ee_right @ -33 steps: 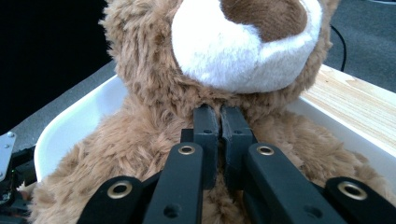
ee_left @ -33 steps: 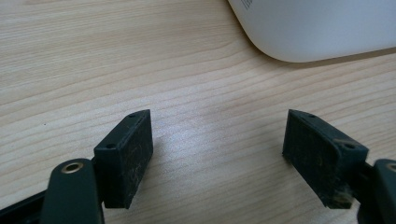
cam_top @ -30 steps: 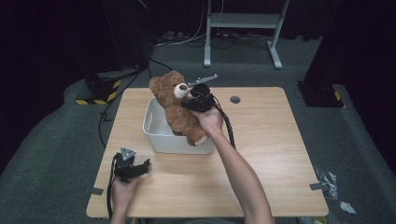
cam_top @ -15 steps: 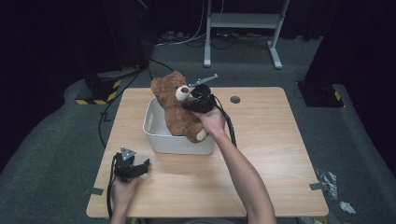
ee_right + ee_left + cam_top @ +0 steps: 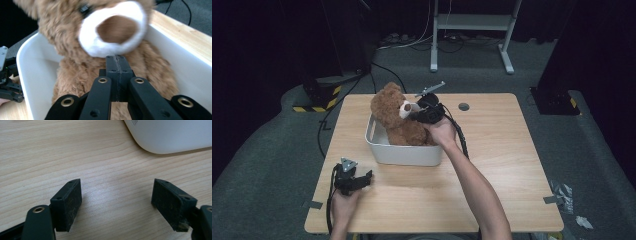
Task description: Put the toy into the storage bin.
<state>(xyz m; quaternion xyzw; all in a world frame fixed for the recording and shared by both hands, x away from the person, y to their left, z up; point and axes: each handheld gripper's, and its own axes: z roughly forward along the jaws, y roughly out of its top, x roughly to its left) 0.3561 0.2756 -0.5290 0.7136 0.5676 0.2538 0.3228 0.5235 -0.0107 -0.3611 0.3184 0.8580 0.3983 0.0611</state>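
Wooden table [image 5: 492, 165] carries everything here. Nearest to the person, the left gripper [image 5: 362, 180] rests on the bare wood with its jaws spread wide and nothing between them, just beside the white bin [image 5: 404, 152]. Farther off, the teddy bear [image 5: 399, 120] sits lower in the bin than a second ago, when it hung higher over it. The right gripper [image 5: 116, 60] has its jaws pressed together under the white muzzle, perhaps pinching a little fur; I judge the placing almost finished. The bear's long axis stands nearly upright, and its face points toward the right gripper.
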